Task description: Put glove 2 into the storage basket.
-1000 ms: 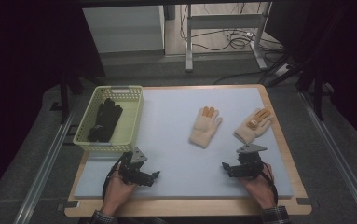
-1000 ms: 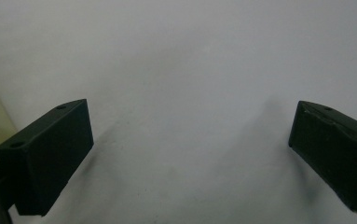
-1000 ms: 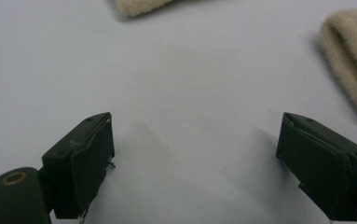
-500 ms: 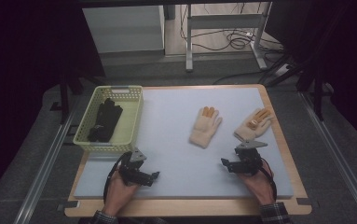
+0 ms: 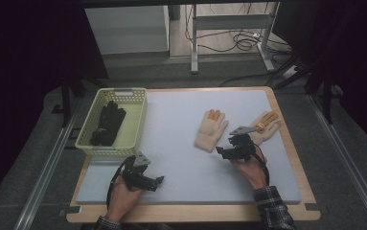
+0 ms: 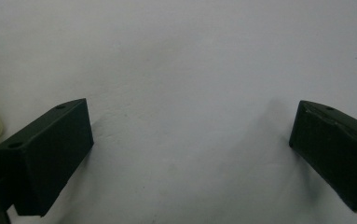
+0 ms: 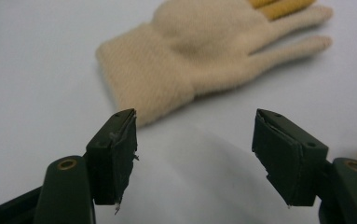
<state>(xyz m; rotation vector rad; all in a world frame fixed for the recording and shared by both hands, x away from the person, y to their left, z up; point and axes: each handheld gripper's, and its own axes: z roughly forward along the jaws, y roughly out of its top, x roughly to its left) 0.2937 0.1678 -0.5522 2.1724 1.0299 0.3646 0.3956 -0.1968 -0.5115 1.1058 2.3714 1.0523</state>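
Two cream gloves with orange fingertips lie flat on the pale mat: one (image 5: 211, 130) mid-table, the other (image 5: 266, 125) to its right. My right gripper (image 5: 225, 152) hovers just short of the mid-table glove's cuff, between the two gloves. In the right gripper view the glove (image 7: 199, 56) lies just beyond the gripper (image 7: 195, 154). Its jaws have just been closing, and they stand open with nothing between them. My left gripper (image 5: 154, 184) rests near the front left of the mat. The left gripper view has this gripper (image 6: 190, 154) open wide over bare mat.
A pale yellow basket (image 5: 87, 139) stands at the mat's left edge with black gloves (image 5: 107, 123) inside. The mat (image 5: 181, 110) sits on a wooden board. Table legs and cables lie on the floor beyond the far edge.
The right hand has moved away from the person and slightly left, up to the mid-table glove's cuff, and its jaws have narrowed. The left hand has not moved.
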